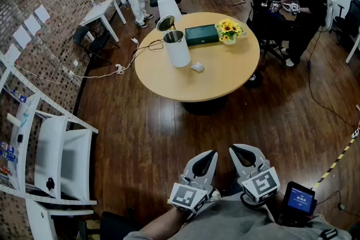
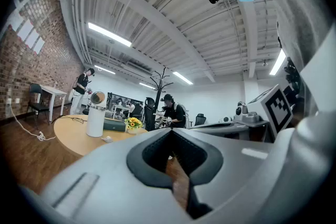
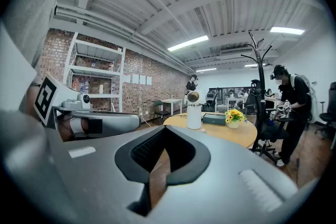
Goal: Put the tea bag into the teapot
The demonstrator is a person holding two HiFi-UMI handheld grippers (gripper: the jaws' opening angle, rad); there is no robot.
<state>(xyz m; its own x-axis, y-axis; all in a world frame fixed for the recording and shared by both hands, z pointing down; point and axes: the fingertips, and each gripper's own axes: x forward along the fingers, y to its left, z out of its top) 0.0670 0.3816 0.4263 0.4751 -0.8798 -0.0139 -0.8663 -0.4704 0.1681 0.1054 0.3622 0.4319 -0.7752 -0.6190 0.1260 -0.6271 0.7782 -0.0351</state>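
Observation:
The white cylindrical teapot [image 1: 176, 48] stands upright on the round wooden table [image 1: 225, 78] with its lid tipped open. The small white tea bag [image 1: 197, 67] lies on the tabletop just right of it. Both grippers are held low and near me, far short of the table. My left gripper [image 1: 211, 153] is shut and holds nothing, and so is my right gripper [image 1: 234, 149] beside it. In the left gripper view, the teapot [image 2: 95, 120] and tea bag [image 2: 107, 139] appear small beyond the shut left gripper [image 2: 170, 134]. The right gripper [image 3: 165, 131] points toward the teapot [image 3: 194, 115].
A green box [image 1: 202, 34] and a pot of sunflowers [image 1: 228, 30] sit at the table's far side. Dark wood floor lies between me and the table. A white shelf and chair [image 1: 62, 154] stand at the left. A person [image 1: 301, 5] sits at the right, and a cable [image 1: 101, 73] trails off the table.

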